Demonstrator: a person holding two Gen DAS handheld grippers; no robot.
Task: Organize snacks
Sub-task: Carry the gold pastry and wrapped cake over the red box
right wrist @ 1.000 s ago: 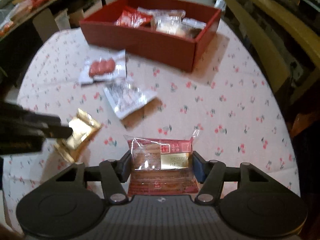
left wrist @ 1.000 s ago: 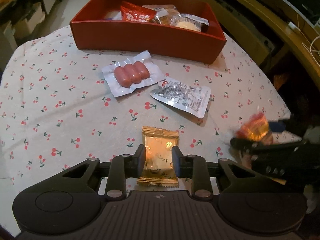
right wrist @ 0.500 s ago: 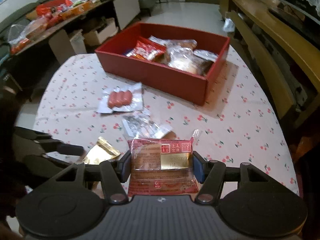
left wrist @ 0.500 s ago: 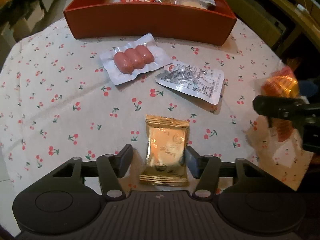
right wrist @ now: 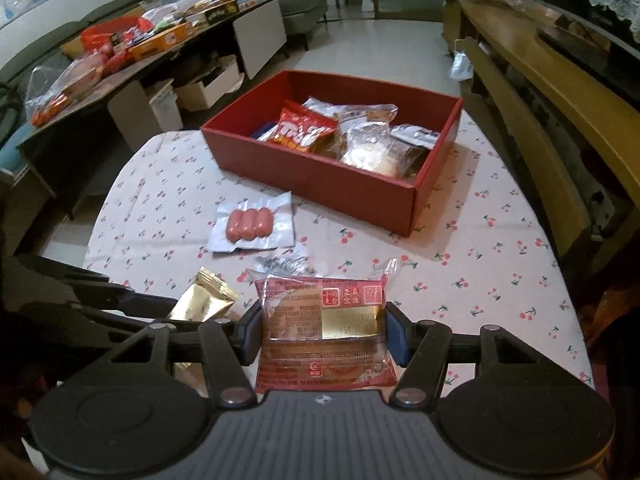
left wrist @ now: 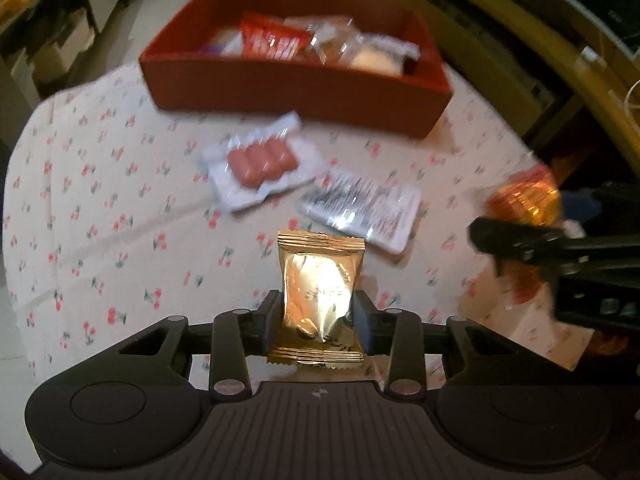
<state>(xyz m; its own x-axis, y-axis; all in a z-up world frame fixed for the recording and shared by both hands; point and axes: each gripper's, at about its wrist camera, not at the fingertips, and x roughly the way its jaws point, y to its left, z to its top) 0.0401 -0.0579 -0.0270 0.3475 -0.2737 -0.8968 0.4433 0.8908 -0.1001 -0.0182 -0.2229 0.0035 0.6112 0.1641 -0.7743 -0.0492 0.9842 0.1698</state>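
Note:
My left gripper [left wrist: 316, 320] is shut on a gold foil snack packet [left wrist: 320, 276] and holds it above the table. My right gripper [right wrist: 324, 334] is shut on a red pastry packet [right wrist: 324, 320], also lifted; it shows at the right of the left wrist view [left wrist: 524, 200]. The gold packet shows left of it [right wrist: 204, 300]. A red box [right wrist: 312, 184] [left wrist: 280, 88] holding several snacks stands at the far side. A sausage pack [left wrist: 260, 160] [right wrist: 250, 228] and a silver packet [left wrist: 360, 208] [right wrist: 284, 266] lie on the cloth between.
The round table has a cherry-print cloth [right wrist: 480, 248]. A wooden bench [right wrist: 560, 92] runs along the right. A cluttered side table [right wrist: 120, 52] stands at the left, beyond the table edge.
My left gripper has closed on the gold packet and lifted it off the cloth. My right gripper has risen with the pastry packet.

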